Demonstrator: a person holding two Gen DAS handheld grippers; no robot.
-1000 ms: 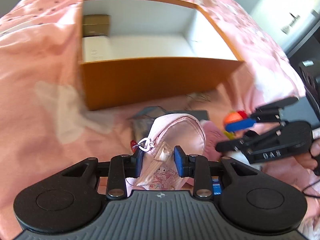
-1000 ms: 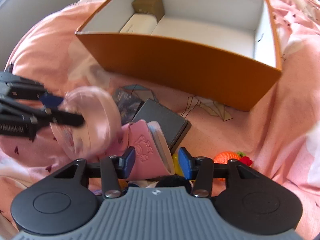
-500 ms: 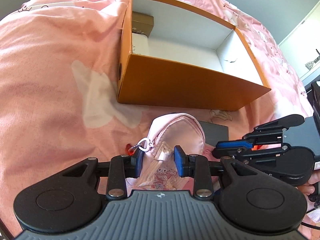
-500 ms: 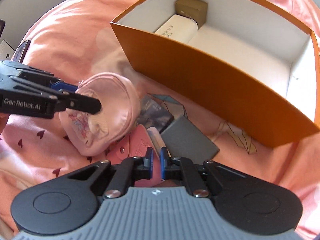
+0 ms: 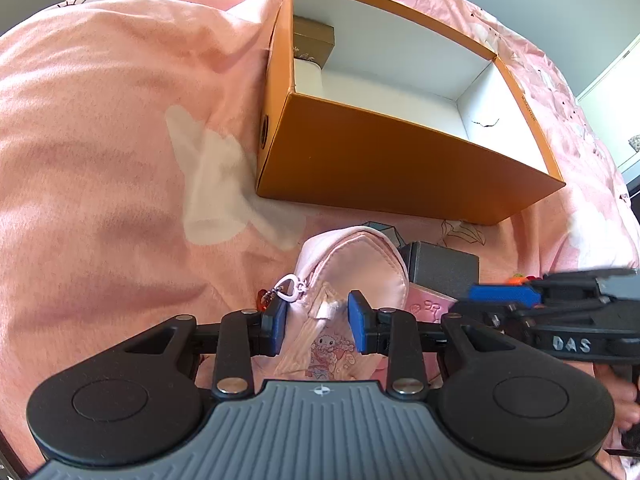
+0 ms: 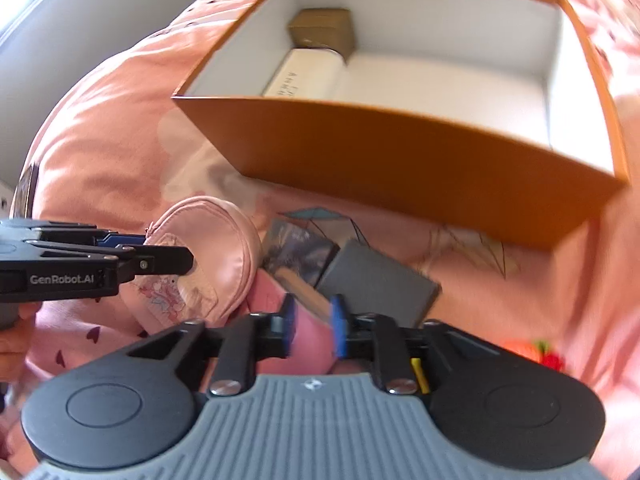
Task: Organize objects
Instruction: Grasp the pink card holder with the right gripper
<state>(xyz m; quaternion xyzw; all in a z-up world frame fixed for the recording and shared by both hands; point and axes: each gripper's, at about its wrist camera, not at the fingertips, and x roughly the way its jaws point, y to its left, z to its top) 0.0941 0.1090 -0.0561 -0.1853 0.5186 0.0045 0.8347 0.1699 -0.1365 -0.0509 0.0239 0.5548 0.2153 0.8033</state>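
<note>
Your left gripper holds the pink pouch between its 2 blue pads, low in the frame center. Your right gripper has just been opening its jaws; they stand narrow around the pink wallet. The orange box sits upper right, on the pink bedsheet.

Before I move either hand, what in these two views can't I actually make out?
- Right tongs: motion blur hides whether the pads grip the pink item.
- Orange toy: blurred in the right view, behind the right tongs in the left view.
- Cream box in the orange box: mostly hidden by the near wall, left view.
</note>
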